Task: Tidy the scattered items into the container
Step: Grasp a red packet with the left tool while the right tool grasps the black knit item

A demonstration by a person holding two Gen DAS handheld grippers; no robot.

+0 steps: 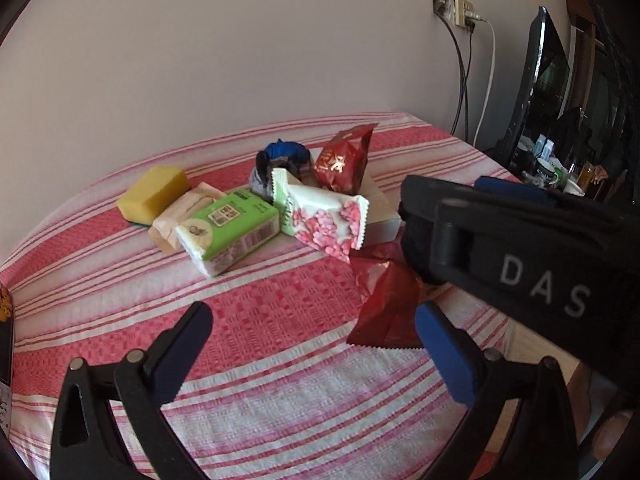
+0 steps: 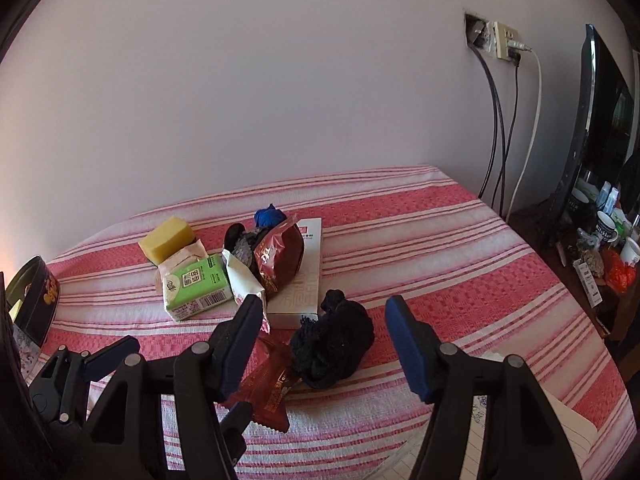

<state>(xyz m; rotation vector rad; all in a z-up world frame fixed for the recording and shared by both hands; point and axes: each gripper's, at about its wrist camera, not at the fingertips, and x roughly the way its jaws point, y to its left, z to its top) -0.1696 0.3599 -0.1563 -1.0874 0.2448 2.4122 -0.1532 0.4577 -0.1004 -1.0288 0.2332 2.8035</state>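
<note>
Progress: early. All items scattered on counter (image 2: 440, 248); none seen in container.
Container: likely dark tin (image 2: 38, 300), far left edge; contents hidden.
Remaining: sponge (image 2: 168, 238), green tissue pack (image 2: 198, 286), floral packet (image 1: 324, 216), red bag (image 2: 280, 260), red wrapper (image 2: 272, 392), black cloth (image 2: 332, 340), white box (image 2: 304, 292).
Left tool (image 1: 314, 348): wide, empty.
Right tool (image 2: 324, 344): half open, straddling black cloth, no grip.
Writing: "DAS" on right tool body; pack labels illegible.

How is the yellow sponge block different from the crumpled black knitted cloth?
The yellow sponge block is a neat, flat-sided brick; the crumpled black knitted cloth is a floppy, lumpy heap. The sponge is bright and smooth-looking, the cloth dark and knobbly. The sponge lies at the back of the pile, against a pale packet; the cloth lies nearer, between the right gripper's open fingers, not pinched. Both rest on the pink striped tablecloth.
</note>
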